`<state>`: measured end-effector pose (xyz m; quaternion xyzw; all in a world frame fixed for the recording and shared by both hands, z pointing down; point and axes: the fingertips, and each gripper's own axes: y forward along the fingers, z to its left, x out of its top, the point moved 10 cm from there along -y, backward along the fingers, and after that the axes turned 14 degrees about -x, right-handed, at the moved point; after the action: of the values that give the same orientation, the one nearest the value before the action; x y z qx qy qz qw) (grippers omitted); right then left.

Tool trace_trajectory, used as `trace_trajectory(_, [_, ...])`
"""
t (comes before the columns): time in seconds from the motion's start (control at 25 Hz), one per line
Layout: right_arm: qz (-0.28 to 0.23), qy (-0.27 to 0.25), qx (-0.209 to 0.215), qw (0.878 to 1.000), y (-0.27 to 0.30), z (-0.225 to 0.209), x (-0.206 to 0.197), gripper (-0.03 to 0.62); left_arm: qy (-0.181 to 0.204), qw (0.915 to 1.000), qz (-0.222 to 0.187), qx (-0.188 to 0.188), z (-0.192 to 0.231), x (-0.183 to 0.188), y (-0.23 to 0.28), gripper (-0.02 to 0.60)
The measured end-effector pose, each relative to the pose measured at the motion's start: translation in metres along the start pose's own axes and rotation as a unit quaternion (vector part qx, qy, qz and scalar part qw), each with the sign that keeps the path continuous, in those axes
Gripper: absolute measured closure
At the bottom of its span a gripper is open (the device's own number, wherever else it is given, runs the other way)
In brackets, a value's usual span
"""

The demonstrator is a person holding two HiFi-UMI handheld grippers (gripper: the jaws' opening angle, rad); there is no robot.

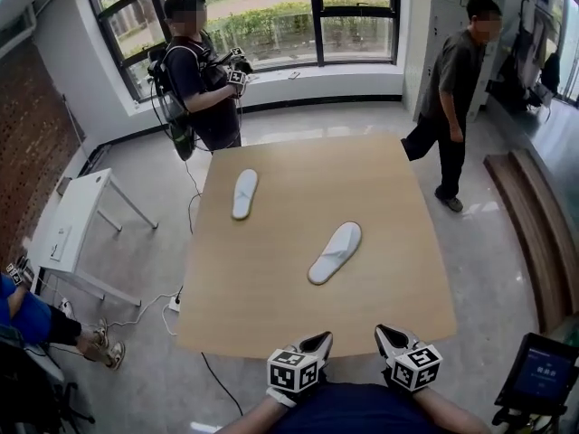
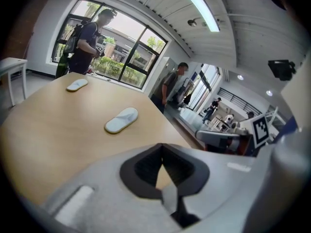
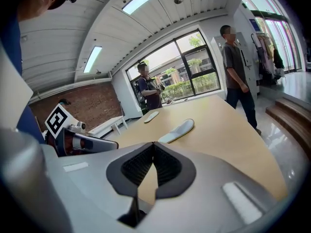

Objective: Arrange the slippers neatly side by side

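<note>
We judge the task not yet begun. The near slipper (image 1: 335, 252) lies angled at mid-table (image 1: 271, 297). The far slipper (image 1: 244, 193) lies well apart from it, toward the far left. The left gripper (image 1: 318, 340) and right gripper (image 1: 384, 333) hover at the near table edge, each with jaws closed tip to tip and holding nothing. The next move calls for opening one gripper (probably the right) and reaching for the near slipper.

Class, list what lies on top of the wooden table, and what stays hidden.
Two white slippers lie apart on the table: the far slipper toward the left, the near slipper around the middle. Their soles and the floor under it are covered.
</note>
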<state>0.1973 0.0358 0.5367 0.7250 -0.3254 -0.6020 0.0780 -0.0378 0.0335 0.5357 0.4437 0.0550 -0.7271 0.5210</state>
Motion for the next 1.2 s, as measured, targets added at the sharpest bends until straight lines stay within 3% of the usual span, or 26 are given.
trace_trajectory(0.44, [0.009, 0.010, -0.043, 0.999, 0.049, 0.014, 0.026, 0.585, 0.002, 0.9991, 0.013, -0.040, 0.055, 0.050, 0.009, 0.578])
trace_trajectory(0.8, [0.040, 0.006, -0.063, 0.997, 0.085, 0.040, 0.033, 0.585, -0.026, 0.9974, 0.023, -0.064, 0.106, 0.065, 0.002, 0.578])
trace_trajectory(1.2, [0.070, 0.000, -0.085, 0.994, 0.102, 0.056, 0.034, 0.585, -0.040, 0.9973, 0.019, -0.059, 0.153, 0.078, -0.007, 0.578])
